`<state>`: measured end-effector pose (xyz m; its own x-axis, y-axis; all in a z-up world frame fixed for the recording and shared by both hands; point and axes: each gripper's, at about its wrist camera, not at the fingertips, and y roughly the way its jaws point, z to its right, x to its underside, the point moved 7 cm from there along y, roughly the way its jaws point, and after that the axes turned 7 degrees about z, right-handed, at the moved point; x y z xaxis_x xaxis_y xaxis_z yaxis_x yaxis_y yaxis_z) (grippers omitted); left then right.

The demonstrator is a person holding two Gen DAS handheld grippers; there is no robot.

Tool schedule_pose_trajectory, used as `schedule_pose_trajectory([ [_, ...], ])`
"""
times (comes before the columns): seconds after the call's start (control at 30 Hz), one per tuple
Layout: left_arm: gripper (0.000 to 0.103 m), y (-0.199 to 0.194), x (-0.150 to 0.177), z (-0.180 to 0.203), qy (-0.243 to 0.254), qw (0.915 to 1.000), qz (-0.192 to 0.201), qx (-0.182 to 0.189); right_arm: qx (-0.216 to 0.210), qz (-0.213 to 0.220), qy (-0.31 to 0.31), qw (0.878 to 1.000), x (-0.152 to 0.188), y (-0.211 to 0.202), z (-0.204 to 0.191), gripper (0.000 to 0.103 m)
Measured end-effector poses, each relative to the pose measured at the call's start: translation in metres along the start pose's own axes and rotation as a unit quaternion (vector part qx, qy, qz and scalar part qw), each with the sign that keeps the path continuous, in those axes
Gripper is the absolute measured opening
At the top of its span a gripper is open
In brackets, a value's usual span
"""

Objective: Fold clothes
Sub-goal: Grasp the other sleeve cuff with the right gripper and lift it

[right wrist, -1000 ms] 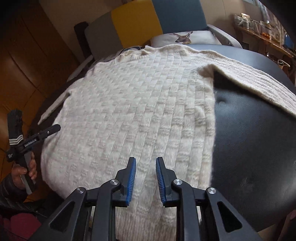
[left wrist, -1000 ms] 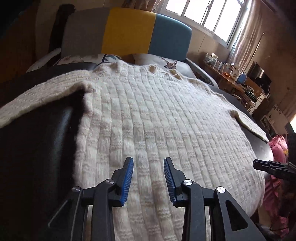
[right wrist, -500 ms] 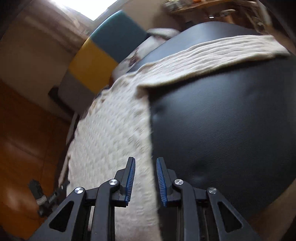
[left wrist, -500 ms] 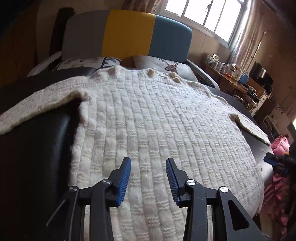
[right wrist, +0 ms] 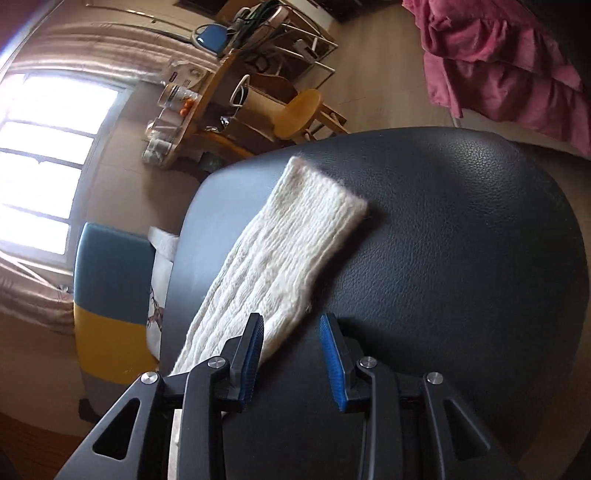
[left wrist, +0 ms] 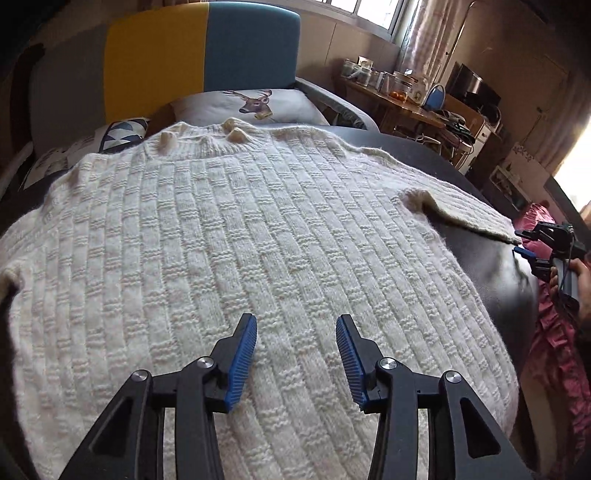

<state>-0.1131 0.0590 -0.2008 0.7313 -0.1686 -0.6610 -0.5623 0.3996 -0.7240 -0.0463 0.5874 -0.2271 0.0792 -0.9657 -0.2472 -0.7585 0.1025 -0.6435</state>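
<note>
On the black leather surface (right wrist: 461, 229): a cream knit sweater (left wrist: 240, 251) lies flat, collar toward the far edge.
Sleeve (right wrist: 288, 251): stretched out toward the right edge.
Left gripper (left wrist: 295, 354): above the sweater's near hem, jaws opening, nothing between them.
Right gripper (right wrist: 291, 350): jaws opening, empty; its left finger seems just over the sleeve's edge.
Beyond: deer pillow (left wrist: 255, 105).

Ahead of me: headboard (left wrist: 199, 55) in grey, yellow, blue panels; deer-print pillow (left wrist: 251, 105) below. Bright window (right wrist: 40, 166) with pale curtains (left wrist: 424, 33). Cluttered wooden desk (left wrist: 399, 103) along wall, round wooden stool (right wrist: 297, 110), pink cloth (right wrist: 498, 62) on floor.
</note>
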Motion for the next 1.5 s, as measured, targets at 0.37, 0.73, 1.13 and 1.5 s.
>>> schedule_pose_trajectory([
  [0.37, 0.054, 0.009, 0.007, -0.006, -0.020, 0.9997, -0.006, 0.015, -0.048, 0.023, 0.016, 0.998, -0.021, 0.019, -0.002, 0.033],
  [0.73, 0.058, 0.005, 0.009, -0.004, -0.020, 0.9995, -0.011, 0.020, 0.015, 0.018, -0.091, 0.996, -0.015, 0.024, -0.018, 0.006],
  [1.13, 0.058, 0.017, -0.031, 0.000, -0.114, 0.9894, -0.043, 0.079, -0.068, -0.040, -0.281, 0.957, 0.053, 0.028, -0.125, 0.006],
  [1.5, 0.059, 0.083, -0.142, 0.110, -0.157, 0.9516, -0.100, 0.244, -0.046, -0.113, -0.425, 0.897, 0.151, 0.067, -0.143, 0.006],
])
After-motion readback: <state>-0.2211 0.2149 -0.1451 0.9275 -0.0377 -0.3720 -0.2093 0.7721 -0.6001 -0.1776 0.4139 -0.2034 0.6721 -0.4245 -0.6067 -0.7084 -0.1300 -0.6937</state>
